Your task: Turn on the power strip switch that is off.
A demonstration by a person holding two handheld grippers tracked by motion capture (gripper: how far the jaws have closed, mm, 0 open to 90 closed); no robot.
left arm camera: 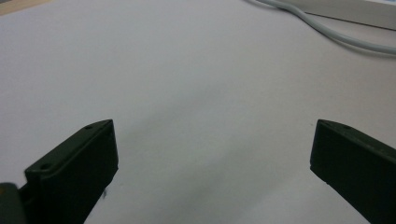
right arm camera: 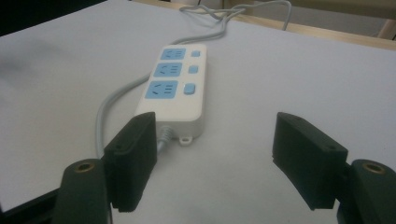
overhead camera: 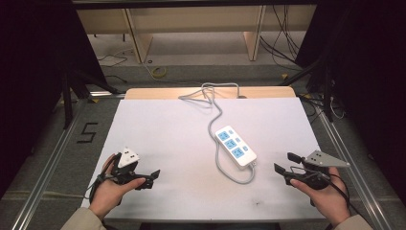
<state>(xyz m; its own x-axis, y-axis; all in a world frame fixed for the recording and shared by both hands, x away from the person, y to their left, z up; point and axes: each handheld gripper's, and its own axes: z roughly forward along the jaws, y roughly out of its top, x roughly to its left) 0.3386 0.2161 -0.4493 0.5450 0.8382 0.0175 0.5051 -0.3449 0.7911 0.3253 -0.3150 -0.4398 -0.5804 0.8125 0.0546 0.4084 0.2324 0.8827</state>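
A white power strip (overhead camera: 235,146) with three blue sockets lies slantwise at the middle of the white table (overhead camera: 158,124). Its grey cable (overhead camera: 218,158) loops out of the near end, runs up the left side and coils at the far edge. My left gripper (overhead camera: 149,178) rests low at the near left, open and empty; its view has the cable (left arm camera: 327,32) far off at the top right. My right gripper (overhead camera: 286,163) is at the near right, open and empty. In the right gripper view its jaws (right arm camera: 215,126) point at the strip (right arm camera: 175,88), a short gap away from its near end.
A wooden board (overhead camera: 143,92) edges the table's far side, with a shelf frame (overhead camera: 139,38) and loose cables (overhead camera: 158,72) on the floor beyond. Metal rails (overhead camera: 45,167) run along both sides. A black mark (overhead camera: 87,132) sits on the floor at the left.
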